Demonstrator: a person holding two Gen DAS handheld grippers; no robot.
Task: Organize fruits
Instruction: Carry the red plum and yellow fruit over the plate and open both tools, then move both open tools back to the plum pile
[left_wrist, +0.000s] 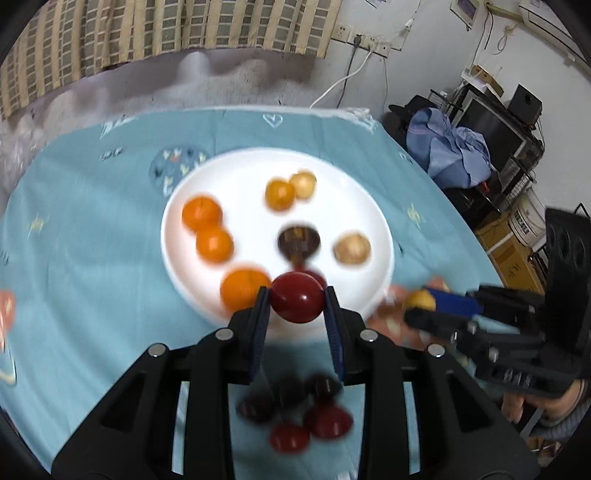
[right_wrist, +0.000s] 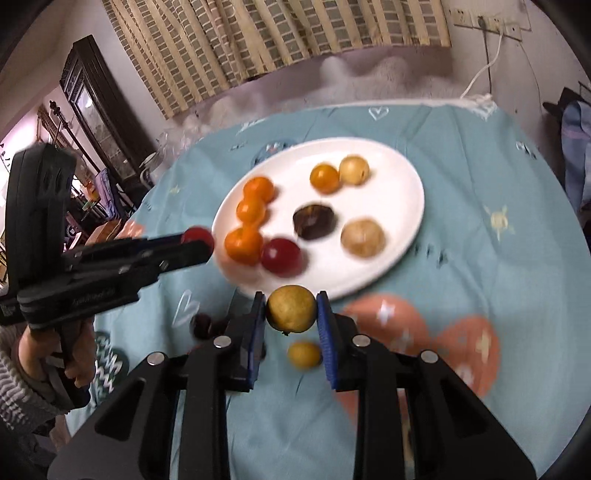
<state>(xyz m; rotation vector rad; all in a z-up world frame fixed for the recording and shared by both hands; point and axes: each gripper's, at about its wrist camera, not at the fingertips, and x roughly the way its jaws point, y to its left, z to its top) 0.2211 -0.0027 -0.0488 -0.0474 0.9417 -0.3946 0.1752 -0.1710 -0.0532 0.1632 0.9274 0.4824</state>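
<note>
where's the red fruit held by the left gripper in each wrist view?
Left wrist: red fruit at lower centre, clamped in the left gripper, just in front of the white plate's near rim.
Right wrist: same fruit at mid-left, left of the plate.
Shared landmark: the white plate.

One white plate carries three oranges, one chestnut and two longans.

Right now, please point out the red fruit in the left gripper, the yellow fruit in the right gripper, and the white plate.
red fruit (left_wrist: 295, 301), left wrist view, middle of its front.
yellow fruit (right_wrist: 291, 309), right wrist view, middle of its skin.
white plate (right_wrist: 400, 173), right wrist view, bare surface near the far rim.
</note>
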